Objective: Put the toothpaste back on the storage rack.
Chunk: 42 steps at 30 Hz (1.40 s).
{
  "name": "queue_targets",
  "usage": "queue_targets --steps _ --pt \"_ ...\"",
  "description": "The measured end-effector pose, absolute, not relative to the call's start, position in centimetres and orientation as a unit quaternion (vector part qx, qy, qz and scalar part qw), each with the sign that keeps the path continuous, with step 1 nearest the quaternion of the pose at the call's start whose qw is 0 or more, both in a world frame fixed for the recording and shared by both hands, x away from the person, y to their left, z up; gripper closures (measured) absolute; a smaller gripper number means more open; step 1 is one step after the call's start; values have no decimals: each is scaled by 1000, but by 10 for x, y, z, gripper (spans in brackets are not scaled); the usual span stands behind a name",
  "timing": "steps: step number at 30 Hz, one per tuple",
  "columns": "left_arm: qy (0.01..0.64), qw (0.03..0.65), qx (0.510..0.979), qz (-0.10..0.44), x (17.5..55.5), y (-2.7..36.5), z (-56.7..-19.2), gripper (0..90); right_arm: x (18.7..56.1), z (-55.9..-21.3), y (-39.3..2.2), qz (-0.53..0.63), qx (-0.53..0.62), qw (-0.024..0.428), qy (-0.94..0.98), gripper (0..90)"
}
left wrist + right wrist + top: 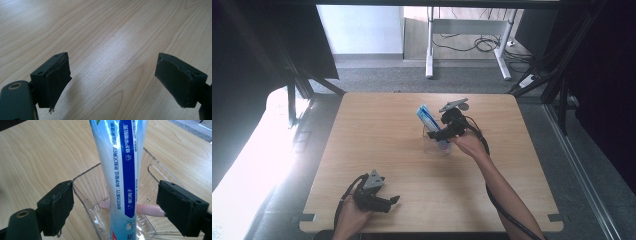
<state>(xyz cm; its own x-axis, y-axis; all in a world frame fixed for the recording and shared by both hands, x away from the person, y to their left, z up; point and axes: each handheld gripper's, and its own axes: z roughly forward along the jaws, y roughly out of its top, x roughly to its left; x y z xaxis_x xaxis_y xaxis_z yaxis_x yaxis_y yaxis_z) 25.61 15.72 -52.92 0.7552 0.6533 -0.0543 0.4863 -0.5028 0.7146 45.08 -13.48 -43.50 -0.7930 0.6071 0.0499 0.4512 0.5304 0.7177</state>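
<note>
A white and blue toothpaste tube (pixel 120 170) stands tilted in a clear square plastic cup (pixel 87 182), and a pink toothbrush handle (pixel 147 209) lies across the cup's bottom behind it. In the high view the tube (pixel 427 119) leans up and left out of the cup (pixel 435 145) at the table's middle. My right gripper (pixel 115 207) is open, with the tube between its jaws and neither pad touching it; in the high view this gripper (pixel 443 131) is right at the cup. My left gripper (pixel 112 82) is open over bare wood, near the table's front edge (pixel 384 200).
The wooden table (pixel 377 130) has bare room on all sides of the cup. Beyond its far edge are grey carpet, the white legs of a desk (pixel 430 45) and cables. Dark frame struts (pixel 562 55) stand at both sides.
</note>
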Motion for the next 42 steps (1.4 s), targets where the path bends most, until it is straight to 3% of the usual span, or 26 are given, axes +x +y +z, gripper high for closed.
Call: queue_targets --steps 6,42 --pt "331 373 860 112 257 157 -529 131 446 -429 -136 378 303 117 867 2" --pt "333 382 855 110 257 158 -528 130 410 -429 -165 377 294 125 869 0"
